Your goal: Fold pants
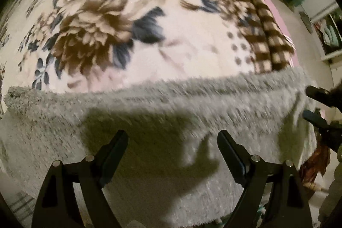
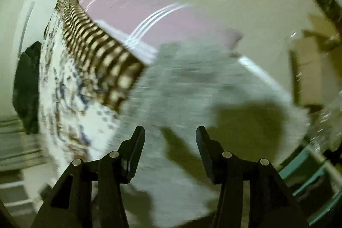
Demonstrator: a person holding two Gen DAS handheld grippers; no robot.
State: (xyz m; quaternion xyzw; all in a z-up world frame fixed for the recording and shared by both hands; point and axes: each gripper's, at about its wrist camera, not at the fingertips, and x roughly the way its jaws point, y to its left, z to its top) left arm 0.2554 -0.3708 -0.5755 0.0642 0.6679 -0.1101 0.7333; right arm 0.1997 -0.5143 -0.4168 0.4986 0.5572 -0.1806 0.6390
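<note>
the pants (image 1: 149,112), a fuzzy grey pair, are lying spread across the near edge of a bed, over a floral blanket (image 1: 119,20) with a brown checked border, and hanging a little past the edge toward the cameras. the left gripper (image 1: 172,142) is hovering just above the grey fabric with its jaws standing apart and nothing between them; its shadow is falling on the cloth below. the right gripper (image 2: 170,138) is likewise hanging spread and empty over the pants (image 2: 192,87), near the corner where a pink sheet (image 2: 136,14) is showing beside the blanket (image 2: 70,82). both views are smeared with motion blur (so seams, waistband and legs are not telling apart). in the left wrist view the right tool's black fingers (image 1: 318,93) are showing at the far right, close to the garment's edge. as a judgement, the folding is looking early: the cloth is reading as one broad layer, though any fold already made could be hidden by the blur, and gripping an edge and carrying it over are seemingly what is remaining.
</note>
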